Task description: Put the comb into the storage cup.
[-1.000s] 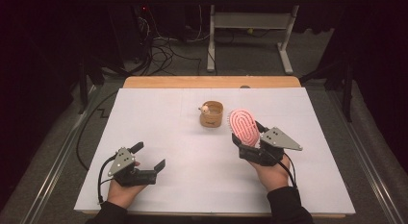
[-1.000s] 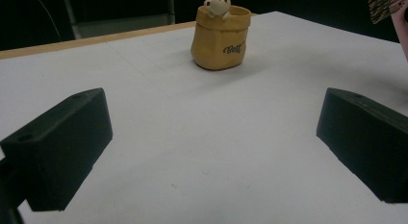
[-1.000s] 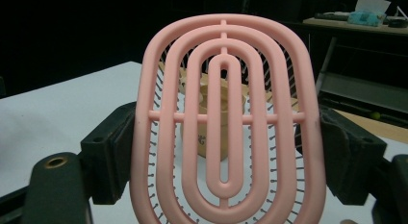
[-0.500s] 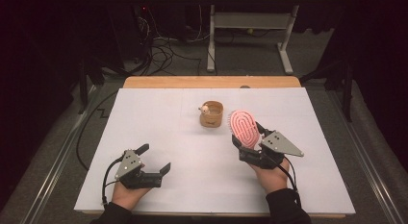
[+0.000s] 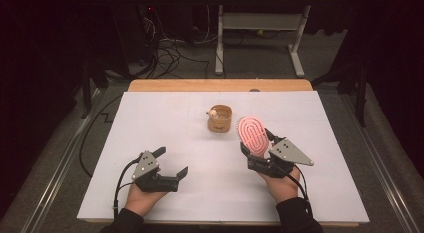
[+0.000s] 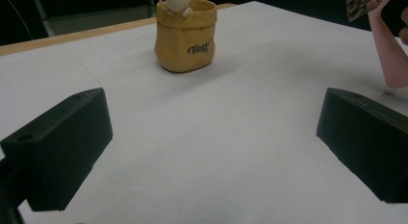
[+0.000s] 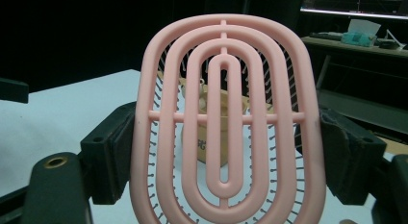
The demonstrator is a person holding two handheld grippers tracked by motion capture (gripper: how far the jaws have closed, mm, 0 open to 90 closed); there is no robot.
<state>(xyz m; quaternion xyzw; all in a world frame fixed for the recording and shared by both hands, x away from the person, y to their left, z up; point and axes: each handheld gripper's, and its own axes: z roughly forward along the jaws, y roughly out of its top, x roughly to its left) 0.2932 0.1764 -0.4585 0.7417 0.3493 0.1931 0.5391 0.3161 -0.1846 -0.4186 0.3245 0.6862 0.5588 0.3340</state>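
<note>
A pink oval hairbrush (image 5: 252, 135) stands upright between the jaws of my right gripper (image 5: 255, 143), right of the table's middle. In the right gripper view the brush's ribbed back (image 7: 223, 123) faces the camera, and both black jaws press on its sides. A small yellow sack-shaped cup (image 5: 220, 118) with a bear figure on its rim stands behind it, partly seen through the brush (image 7: 204, 137). My left gripper (image 5: 171, 162) hovers low at the front left, jaws wide apart with nothing between them (image 6: 211, 137). It points toward the cup (image 6: 185, 36).
A white sheet (image 5: 150, 118) covers the table, with a wooden strip (image 5: 220, 85) along the far edge. Beyond it are floor cables (image 5: 170, 53) and a white desk frame (image 5: 260, 28). Metal rails run along both table sides.
My left gripper has shifted to the right and slightly forward over the sheet. The right gripper and the brush have stayed put.
</note>
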